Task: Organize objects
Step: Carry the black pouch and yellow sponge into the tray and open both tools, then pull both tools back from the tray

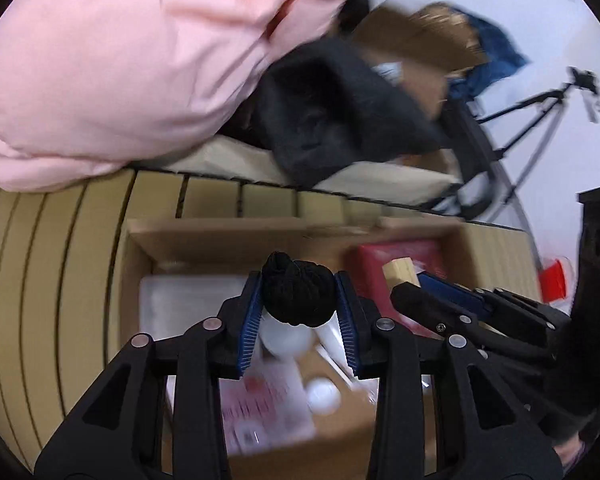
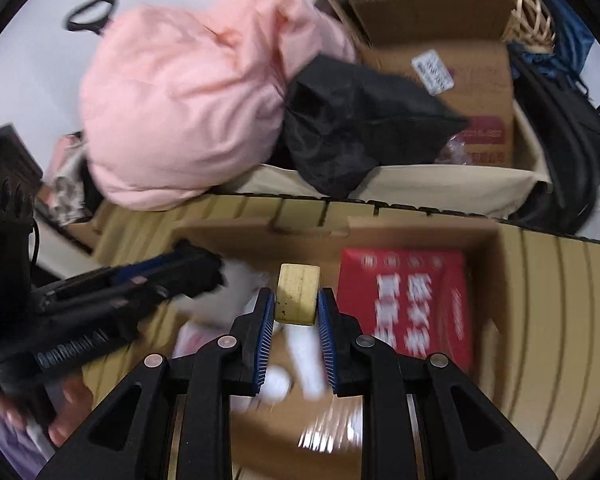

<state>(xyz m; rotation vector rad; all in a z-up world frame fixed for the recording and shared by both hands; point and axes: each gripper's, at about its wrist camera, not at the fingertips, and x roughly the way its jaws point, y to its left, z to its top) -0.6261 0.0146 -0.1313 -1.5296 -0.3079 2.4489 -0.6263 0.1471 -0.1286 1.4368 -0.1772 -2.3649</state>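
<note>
My left gripper (image 1: 299,298) is shut on a black balled-up sock (image 1: 298,294) and holds it above an open cardboard box (image 1: 220,236). My right gripper (image 2: 297,304) is shut on a pale yellow wooden block (image 2: 298,294) above the same box (image 2: 500,280). The box holds a red packet (image 2: 408,300), white bottles (image 1: 284,340) and printed leaflets (image 1: 268,404). The right gripper with the block (image 1: 398,274) shows at the right of the left wrist view. The left gripper (image 2: 204,268) shows at the left of the right wrist view.
The box sits on a slatted tan surface (image 1: 60,260). Behind it lie a pink padded bundle (image 2: 180,100), a black bag (image 2: 360,128) and a second cardboard box (image 2: 460,64). A tripod (image 1: 540,112) stands by the white wall. A wicker basket (image 2: 528,12) is far right.
</note>
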